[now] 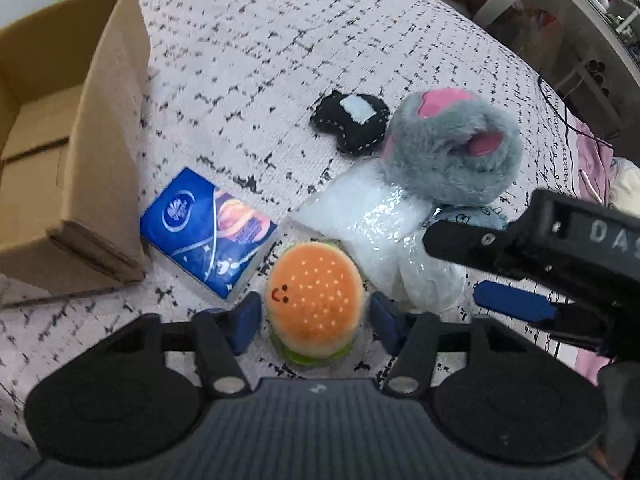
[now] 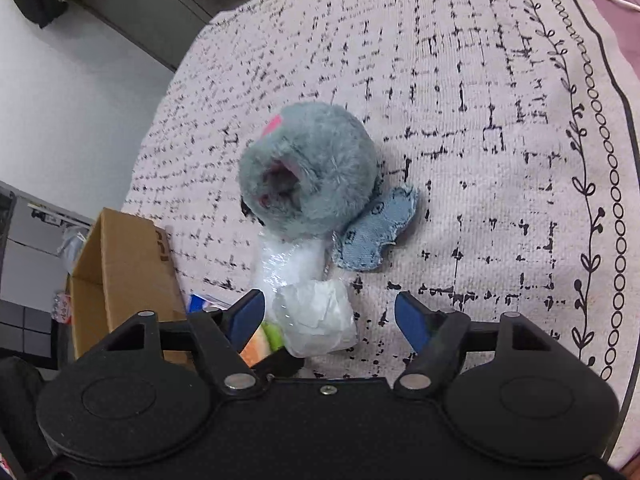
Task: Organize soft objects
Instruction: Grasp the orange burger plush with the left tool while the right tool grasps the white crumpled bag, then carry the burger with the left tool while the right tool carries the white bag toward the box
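A burger plush (image 1: 316, 300) stands on the patterned bedspread (image 1: 260, 60) between the blue pads of my left gripper (image 1: 314, 312). The pads sit close beside it without squeezing it, so that gripper is open. My right gripper (image 2: 330, 316) is open around a crumpled clear plastic bag (image 2: 316, 320), with a gap on the bag's right side. It enters the left wrist view as the right gripper (image 1: 452, 268) over the bags (image 1: 360, 220). A grey furry plush (image 2: 312, 176) with pink patches, a blue denim piece (image 2: 372, 236), a black cushion (image 1: 352, 120) and a blue tissue pack (image 1: 208, 232) lie nearby.
An open cardboard box (image 1: 100, 160) stands at the left on the bedspread, and its corner (image 2: 120, 272) shows in the right wrist view. Furniture and clutter (image 1: 580, 20) line the far side of the bed. A pink cloth (image 1: 592, 152) lies at the right edge.
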Demonstrator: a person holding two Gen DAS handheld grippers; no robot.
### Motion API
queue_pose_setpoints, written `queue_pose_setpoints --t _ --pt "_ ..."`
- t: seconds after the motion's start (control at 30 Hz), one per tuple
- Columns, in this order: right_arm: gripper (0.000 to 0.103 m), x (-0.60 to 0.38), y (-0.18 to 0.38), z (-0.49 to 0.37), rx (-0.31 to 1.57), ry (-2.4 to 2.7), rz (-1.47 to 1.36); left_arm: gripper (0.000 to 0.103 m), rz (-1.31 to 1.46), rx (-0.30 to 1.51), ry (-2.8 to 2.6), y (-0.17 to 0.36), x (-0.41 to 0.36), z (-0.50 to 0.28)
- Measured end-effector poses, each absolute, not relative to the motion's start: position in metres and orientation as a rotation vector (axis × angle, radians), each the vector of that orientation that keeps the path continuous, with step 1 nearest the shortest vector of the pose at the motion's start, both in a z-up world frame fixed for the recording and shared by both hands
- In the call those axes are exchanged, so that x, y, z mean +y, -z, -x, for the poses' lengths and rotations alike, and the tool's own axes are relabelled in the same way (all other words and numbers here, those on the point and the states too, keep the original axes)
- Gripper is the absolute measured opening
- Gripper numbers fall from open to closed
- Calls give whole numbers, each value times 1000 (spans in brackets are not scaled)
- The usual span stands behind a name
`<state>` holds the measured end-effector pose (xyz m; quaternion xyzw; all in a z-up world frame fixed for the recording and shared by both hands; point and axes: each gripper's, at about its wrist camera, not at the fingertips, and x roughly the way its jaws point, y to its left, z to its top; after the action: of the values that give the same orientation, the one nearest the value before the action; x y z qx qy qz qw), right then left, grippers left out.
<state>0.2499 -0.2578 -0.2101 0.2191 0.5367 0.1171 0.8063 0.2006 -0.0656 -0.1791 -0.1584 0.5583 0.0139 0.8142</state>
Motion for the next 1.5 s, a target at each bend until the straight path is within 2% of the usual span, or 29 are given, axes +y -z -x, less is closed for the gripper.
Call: queue_pose_setpoints --t 0.07,0.1,0.13,0.33,1.03,1.5 --pt "59 -256 215 -252 1159 -253 -457 47 336 1189 -44 180 -67 -201" --pt "45 -254 216 -252 1166 -260 -454 45 336 1185 -45 179 -67 -201" --pt "44 -253 218 -252 1176 -267 -452 44 344 1182 -43 178 -67 -201" --pt "44 -247 202 -245 1122 -296 -427 42 364 1159 -52 166 -64 -198" --pt "44 -243 121 -194 853 -411 -382 42 319 967 -66 67 -40 -150" --pt "44 -237 87 -153 710 -477 -345 42 302 867 -76 22 -16 -116"
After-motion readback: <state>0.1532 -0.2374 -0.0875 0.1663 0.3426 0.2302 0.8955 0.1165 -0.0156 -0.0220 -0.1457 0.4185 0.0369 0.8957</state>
